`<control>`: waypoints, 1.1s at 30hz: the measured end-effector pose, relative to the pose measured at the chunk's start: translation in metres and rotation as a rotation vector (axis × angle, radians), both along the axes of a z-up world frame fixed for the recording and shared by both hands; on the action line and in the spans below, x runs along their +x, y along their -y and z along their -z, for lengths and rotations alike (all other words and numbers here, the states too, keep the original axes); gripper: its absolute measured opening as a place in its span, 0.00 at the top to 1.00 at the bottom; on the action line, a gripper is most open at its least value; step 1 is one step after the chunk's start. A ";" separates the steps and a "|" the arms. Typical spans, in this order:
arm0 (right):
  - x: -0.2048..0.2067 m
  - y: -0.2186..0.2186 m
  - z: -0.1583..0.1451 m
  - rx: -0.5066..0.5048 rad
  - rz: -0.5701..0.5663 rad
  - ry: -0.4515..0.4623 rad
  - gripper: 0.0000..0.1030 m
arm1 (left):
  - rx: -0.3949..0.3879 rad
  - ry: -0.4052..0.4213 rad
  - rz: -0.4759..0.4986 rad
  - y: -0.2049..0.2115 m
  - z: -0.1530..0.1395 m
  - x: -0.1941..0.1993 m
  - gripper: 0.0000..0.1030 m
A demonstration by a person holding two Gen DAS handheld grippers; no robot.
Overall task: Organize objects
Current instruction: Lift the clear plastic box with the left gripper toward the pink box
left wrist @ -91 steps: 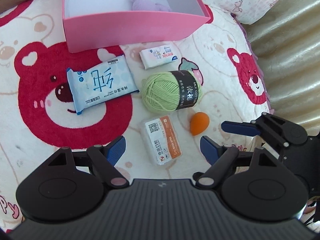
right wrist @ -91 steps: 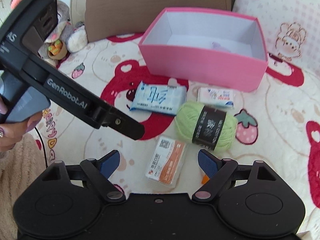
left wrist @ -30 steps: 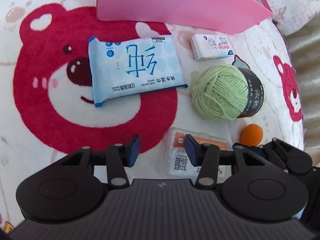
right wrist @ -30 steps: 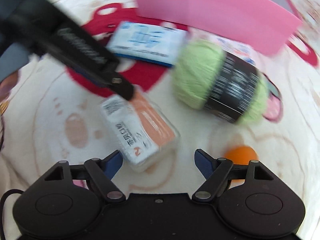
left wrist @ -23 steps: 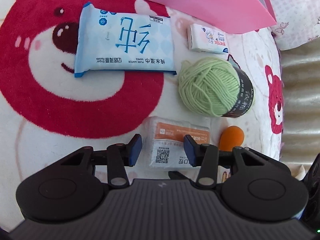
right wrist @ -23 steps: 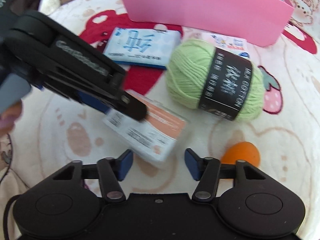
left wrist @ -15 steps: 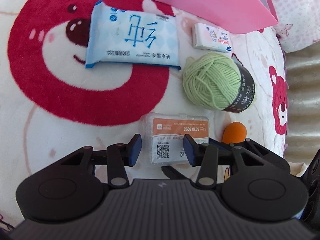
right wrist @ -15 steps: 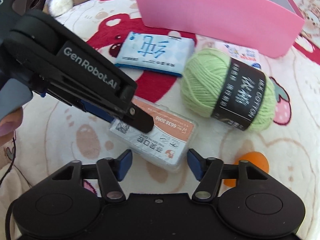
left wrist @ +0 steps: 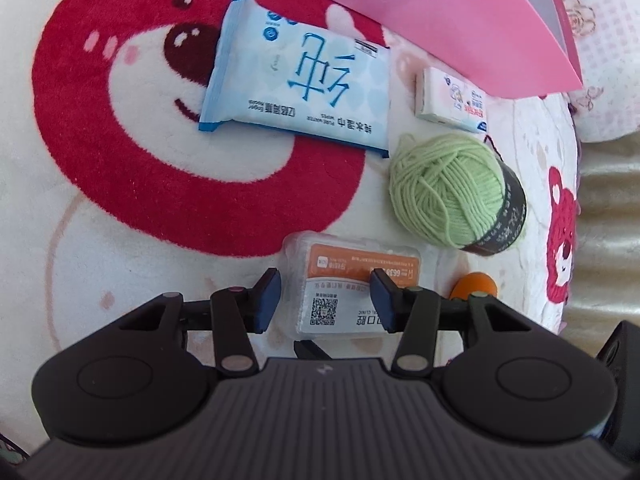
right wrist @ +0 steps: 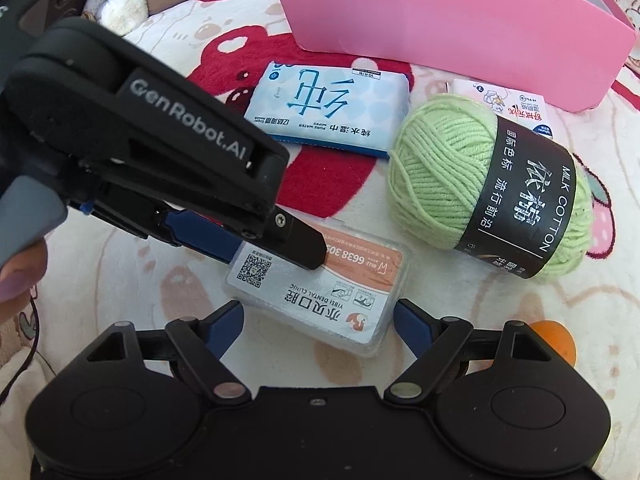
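Note:
A clear plastic box with an orange and white label (left wrist: 352,288) lies on the bear blanket; it also shows in the right wrist view (right wrist: 320,284). My left gripper (left wrist: 326,294) is open and its fingers straddle the box's near end, not closed on it. My right gripper (right wrist: 318,322) is open and sits just short of the same box. The left gripper's body (right wrist: 160,152) crosses the right wrist view and covers the box's far left corner. Behind lie a blue wipes pack (left wrist: 300,88), green yarn ball (left wrist: 452,196), small tissue pack (left wrist: 450,100) and pink box (left wrist: 440,12).
A small orange egg-shaped object (left wrist: 474,284) lies right of the plastic box, half hidden behind my left gripper; it also shows in the right wrist view (right wrist: 554,338). The blanket's right edge (left wrist: 576,200) drops to a beige surface. A brown cushion and plush toys sit at the far left (right wrist: 120,0).
Both grippers have moved down onto the plastic box. The left jaws narrowed from wide open and now straddle it. The right gripper shifted left from the orange object to the box.

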State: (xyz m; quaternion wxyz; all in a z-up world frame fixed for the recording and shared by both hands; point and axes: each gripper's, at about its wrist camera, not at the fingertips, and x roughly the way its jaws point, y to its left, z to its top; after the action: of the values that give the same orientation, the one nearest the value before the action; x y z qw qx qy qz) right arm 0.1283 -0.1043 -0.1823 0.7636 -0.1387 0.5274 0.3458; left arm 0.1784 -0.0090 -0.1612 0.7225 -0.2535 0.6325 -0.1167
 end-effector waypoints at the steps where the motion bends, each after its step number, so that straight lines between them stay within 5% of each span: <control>1: -0.001 0.000 -0.001 0.000 -0.004 0.008 0.16 | 0.011 0.010 0.007 0.002 -0.002 -0.002 0.54; 9: -0.015 -0.003 -0.015 0.002 -0.042 0.064 0.18 | 0.058 0.070 0.025 0.007 -0.021 -0.017 0.54; 25: -0.038 0.017 -0.060 0.091 -0.085 0.218 0.18 | 0.174 0.329 0.068 0.011 -0.080 -0.057 0.51; 33: -0.039 0.031 -0.085 0.163 -0.067 0.311 0.18 | 0.164 0.444 0.106 0.013 -0.109 -0.062 0.51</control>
State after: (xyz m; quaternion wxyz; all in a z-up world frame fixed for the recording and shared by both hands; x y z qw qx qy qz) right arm 0.0891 -0.1348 -0.0971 0.8328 -0.1455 0.3680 0.3871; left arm 0.1164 -0.0222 -0.0518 0.8548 -0.1286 0.4780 -0.1558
